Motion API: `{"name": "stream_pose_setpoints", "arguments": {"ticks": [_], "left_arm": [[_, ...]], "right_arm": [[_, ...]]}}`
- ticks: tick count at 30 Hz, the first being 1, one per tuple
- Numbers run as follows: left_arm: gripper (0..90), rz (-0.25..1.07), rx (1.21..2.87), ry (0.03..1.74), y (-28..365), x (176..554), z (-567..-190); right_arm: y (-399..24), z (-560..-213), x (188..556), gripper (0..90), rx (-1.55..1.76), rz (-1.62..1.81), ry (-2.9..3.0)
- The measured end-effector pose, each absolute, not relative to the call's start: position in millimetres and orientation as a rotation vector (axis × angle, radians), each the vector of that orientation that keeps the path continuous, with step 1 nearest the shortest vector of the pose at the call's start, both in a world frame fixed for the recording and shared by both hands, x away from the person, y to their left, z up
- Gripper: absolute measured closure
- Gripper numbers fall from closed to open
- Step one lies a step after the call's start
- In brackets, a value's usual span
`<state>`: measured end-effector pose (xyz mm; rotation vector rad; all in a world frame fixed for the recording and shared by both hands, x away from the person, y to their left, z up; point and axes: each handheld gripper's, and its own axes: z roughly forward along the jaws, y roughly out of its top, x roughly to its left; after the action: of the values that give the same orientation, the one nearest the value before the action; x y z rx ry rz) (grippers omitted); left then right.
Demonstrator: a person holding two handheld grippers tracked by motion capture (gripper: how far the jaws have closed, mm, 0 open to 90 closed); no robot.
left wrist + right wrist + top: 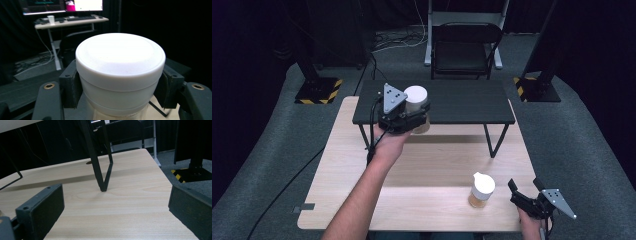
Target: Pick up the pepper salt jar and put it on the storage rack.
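I am holding the white-lidded jar [416,102] in the left gripper [409,120], jaws clamping just under its lid, at the black shelf's [462,102] front edge. My right gripper [524,192] is waiting with jaws wide near the second jar [482,190] on the table [427,170].

No readable text, label, brand or number anywhere; monitor [62,5] contents too blurred to make out.

The white-lidded jar [120,75] is cut off below, contents perhaps powder.
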<state>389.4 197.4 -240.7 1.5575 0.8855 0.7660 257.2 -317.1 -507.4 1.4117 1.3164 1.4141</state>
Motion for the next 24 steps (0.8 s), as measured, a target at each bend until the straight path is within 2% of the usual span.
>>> {"name": "stream_pose_setpoints", "arguments": {"ticks": [8, 24], "left_arm": [[33.6, 0.861, 1.520, 0.935, 197.4, 398.9, -242.6], [33.6, 0.848, 1.503, 1.017, 204.1, 438.0, -246.3]], "right_arm": [[-316.1, -506.8, 257.9, 0.0, 1.399, 1.404, 1.332], [-316.0, -505.9, 258.6, 0.0, 1.397, 1.400, 1.340]]}}
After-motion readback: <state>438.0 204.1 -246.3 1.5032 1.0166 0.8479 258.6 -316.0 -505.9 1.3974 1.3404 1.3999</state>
